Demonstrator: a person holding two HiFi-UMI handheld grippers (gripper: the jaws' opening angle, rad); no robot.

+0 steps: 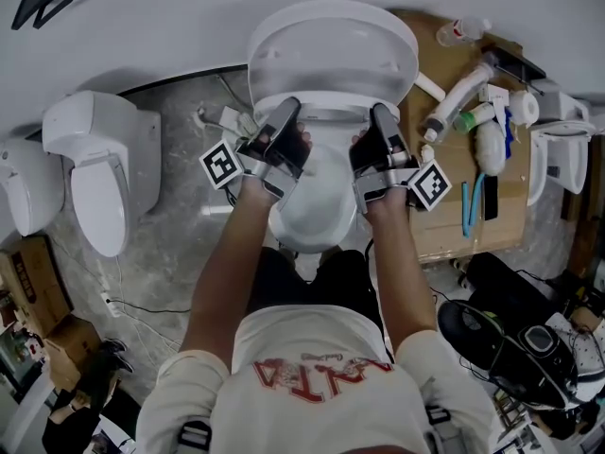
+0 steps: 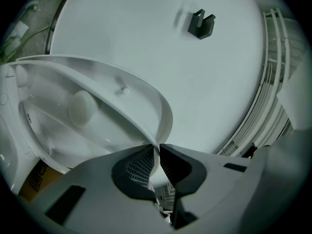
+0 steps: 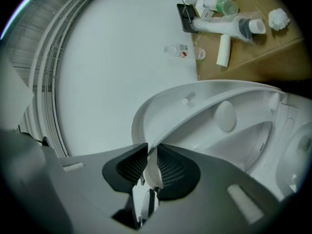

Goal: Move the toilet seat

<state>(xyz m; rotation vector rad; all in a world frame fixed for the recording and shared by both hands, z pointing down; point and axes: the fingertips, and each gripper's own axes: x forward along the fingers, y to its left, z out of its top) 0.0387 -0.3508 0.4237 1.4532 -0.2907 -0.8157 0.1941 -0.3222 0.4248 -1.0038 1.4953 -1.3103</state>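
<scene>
White toilet seat [image 1: 331, 45] is clamped by left gripper [image 1: 289, 105] and right gripper [image 1: 379, 112], cardboard [image 1: 452, 173] with bottles [image 1: 460, 96] beside it.

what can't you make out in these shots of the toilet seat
Black object: left gripper view, too small to identify.
Clear bottle's label: right gripper view, too small to read.
Yellow sticker: left gripper view, partly behind the left claw and toilet seat.
White fixture at far left: head view, cut off by the frame edge.
</scene>
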